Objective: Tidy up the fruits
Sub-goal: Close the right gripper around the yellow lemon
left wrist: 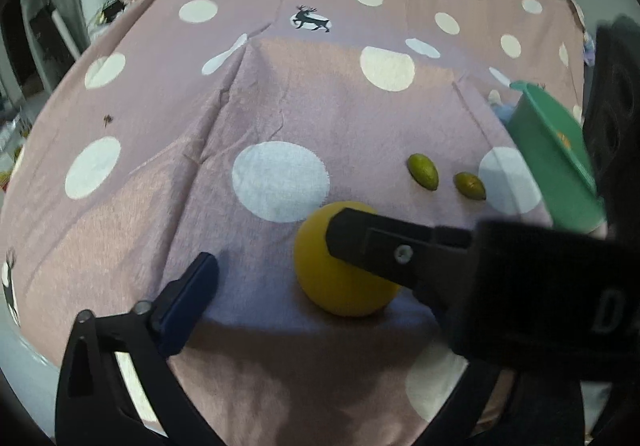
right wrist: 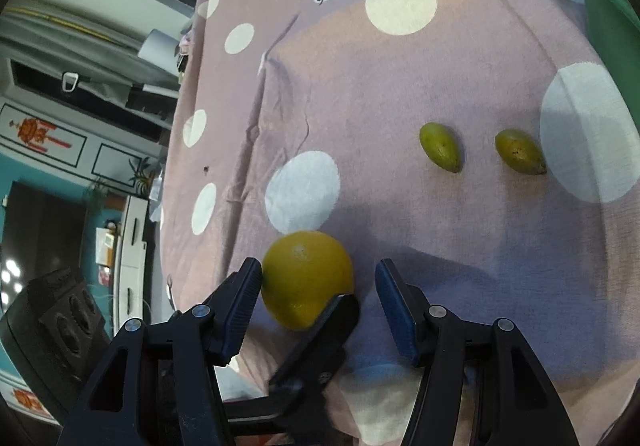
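A yellow-orange citrus fruit lies on the pink polka-dot cloth. It sits between the wide-spread fingers of my open left gripper. Only that gripper's left blue-padded finger shows in its own view; the right gripper's black finger crosses over the fruit and hides the other. In the right wrist view my right gripper straddles the fruit. Its left pad touches the fruit's side; its right pad stands apart. A left-gripper finger sits between fruit and right pad.
Two small green oval fruits lie side by side to the right, also seen as the pair. A green bin stands at the right edge. The cloth drops off at the left toward room furniture.
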`<state>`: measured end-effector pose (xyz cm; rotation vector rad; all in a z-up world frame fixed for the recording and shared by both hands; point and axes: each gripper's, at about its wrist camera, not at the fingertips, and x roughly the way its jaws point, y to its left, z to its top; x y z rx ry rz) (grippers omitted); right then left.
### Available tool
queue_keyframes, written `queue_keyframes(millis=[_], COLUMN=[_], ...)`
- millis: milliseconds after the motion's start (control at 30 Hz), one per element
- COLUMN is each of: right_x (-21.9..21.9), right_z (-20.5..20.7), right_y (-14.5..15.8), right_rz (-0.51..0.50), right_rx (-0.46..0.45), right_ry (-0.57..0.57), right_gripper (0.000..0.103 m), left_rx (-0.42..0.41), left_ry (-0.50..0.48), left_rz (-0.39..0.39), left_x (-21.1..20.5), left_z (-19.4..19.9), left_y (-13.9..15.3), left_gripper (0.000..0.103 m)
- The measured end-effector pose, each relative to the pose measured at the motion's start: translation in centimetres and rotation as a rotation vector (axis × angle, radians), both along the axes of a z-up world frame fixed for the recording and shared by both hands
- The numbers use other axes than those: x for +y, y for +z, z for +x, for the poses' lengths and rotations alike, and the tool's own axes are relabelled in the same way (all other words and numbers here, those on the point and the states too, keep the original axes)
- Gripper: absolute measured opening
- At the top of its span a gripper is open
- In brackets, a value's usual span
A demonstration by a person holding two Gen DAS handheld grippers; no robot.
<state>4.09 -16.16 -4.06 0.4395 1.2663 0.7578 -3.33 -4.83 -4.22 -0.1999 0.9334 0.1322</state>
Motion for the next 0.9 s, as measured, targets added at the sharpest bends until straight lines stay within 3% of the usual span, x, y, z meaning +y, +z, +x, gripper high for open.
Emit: queue_keyframes(millis=[100,500,567,900], right_x=[-0.3,-0.1,-0.3,-0.2], right_z=[0.0,0.4,0.5,0.5], right_y=[-0.1,-0.5,-0.6,-0.6], right_rz=[0.006,0.026,0.032,0.037], right_rx=[-0.014,0.007,0.015,0.018], right_ry=[0.005,0.001,-0.010,-0.008], right_gripper=[0.062,0.062,0.062,0.062], left_rx=[-0.039,-0.040,-0.033,-0.035], left_ry=[0.015,0.000,0.040,0.042], left_rz=[0.024,-0.018,0.016,0.021], left_x=[-0.1,1.1,1.2,1.1], left_z=[-0.2,0.9,1.0,1.0], left_y=[-0.4,-1.0,-1.1,-1.0], left_gripper=[0.102,0.103,0.103,0.103])
